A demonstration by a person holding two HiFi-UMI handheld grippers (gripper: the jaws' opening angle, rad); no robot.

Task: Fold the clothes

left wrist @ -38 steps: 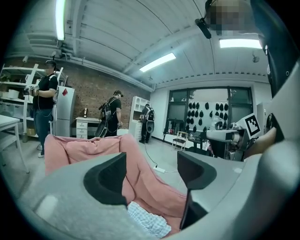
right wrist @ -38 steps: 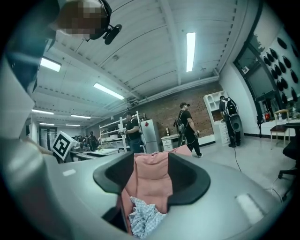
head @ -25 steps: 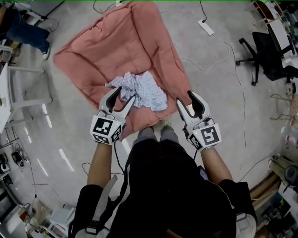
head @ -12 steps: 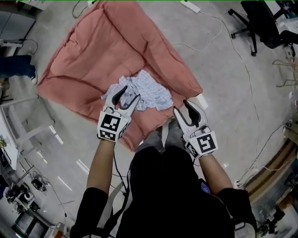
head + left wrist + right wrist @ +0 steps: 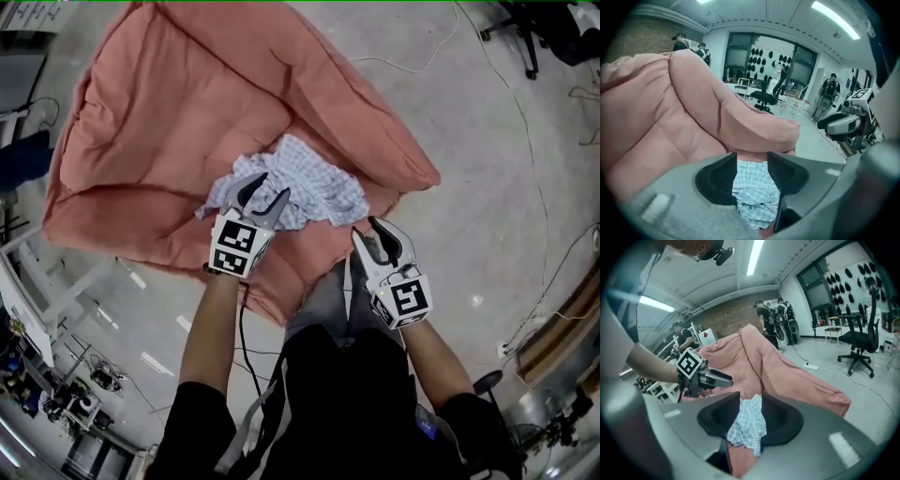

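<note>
A crumpled blue-and-white checked garment lies on a big pink quilt spread on the floor. My left gripper hangs over the garment's near edge. It is open; its jaws have just been closing, and the checked cloth shows through the gap below, untouched by the pads. My right gripper is beside the garment's right end, over the quilt's near edge. It is open too, its jaws also just closing, with the garment seen through the gap beyond them and nothing gripped.
Bare concrete floor surrounds the quilt, with cables trailing at the right. A white table frame stands at the left. An office chair and several standing people are farther back in the room.
Both grippers have dropped toward the garment and the view has closed in on the quilt. The left now overlaps the cloth's near edge, and both pairs of jaws stand narrower.
</note>
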